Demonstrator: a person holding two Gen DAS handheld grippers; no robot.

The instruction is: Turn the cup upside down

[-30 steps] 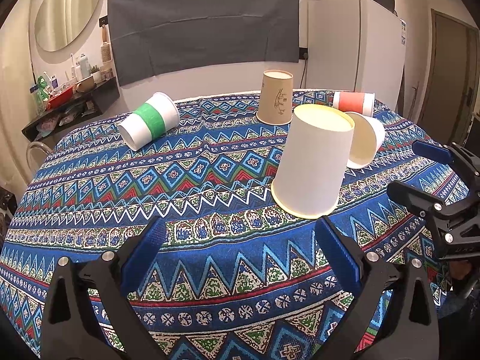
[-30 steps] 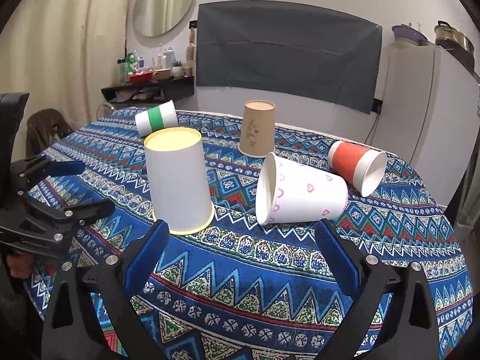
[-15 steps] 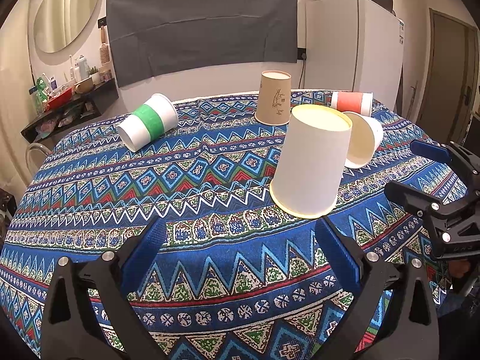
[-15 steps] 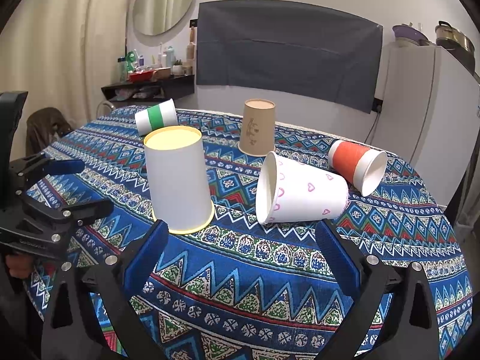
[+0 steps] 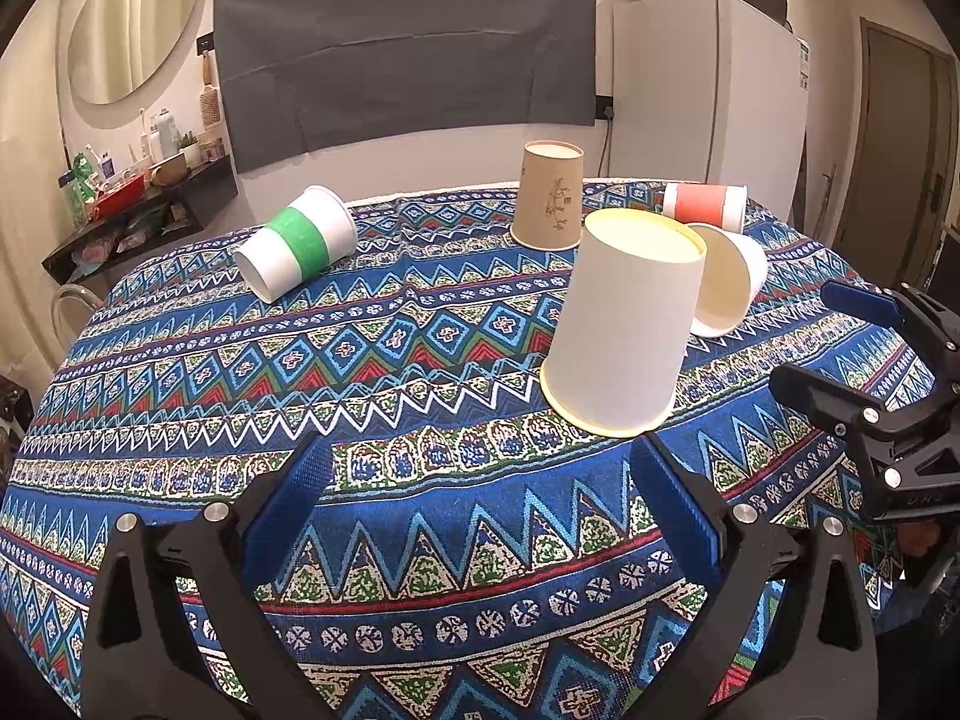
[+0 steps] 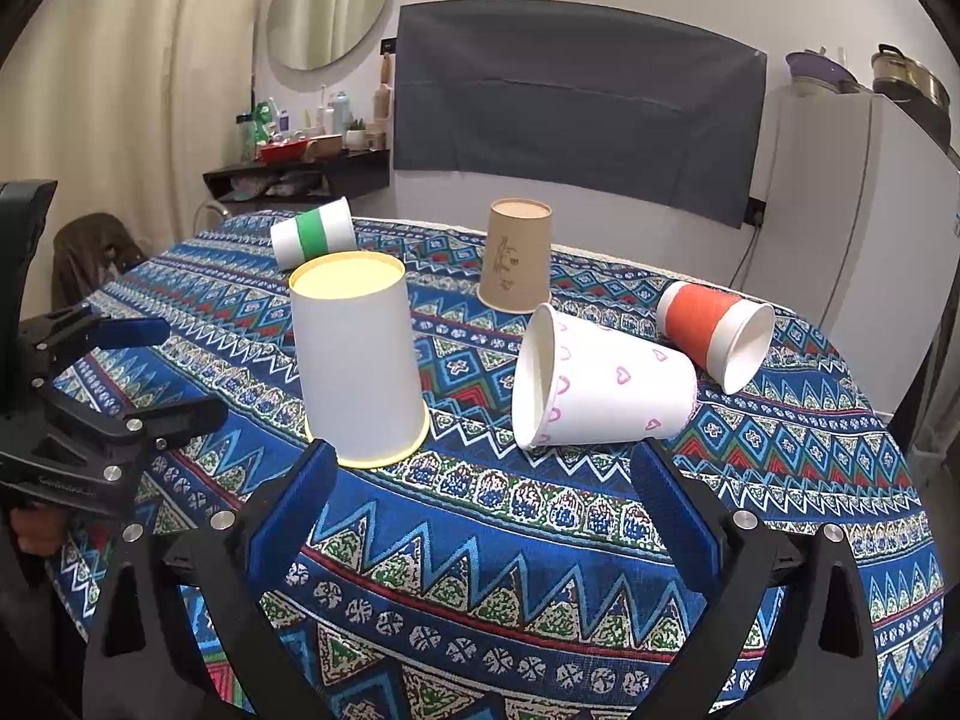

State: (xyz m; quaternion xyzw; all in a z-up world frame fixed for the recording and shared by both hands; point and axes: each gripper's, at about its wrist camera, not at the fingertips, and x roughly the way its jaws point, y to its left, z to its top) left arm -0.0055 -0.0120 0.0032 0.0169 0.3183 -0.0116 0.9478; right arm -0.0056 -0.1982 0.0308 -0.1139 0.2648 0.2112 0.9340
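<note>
White paper cup [image 5: 624, 324] mouth-down on the patterned tablecloth [image 5: 360, 372].
Both grippers, left [image 5: 480, 504] and right [image 6: 480, 504], hover spread and empty; the heart-print cup [image 6: 600, 387] lies sideways, hollow.

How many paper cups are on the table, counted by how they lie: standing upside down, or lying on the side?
Upside down: 2, the plain white cup and the brown cup.
On the side: 3, the green-banded cup, the heart-print cup and the orange cup.
Total: 5.
</note>
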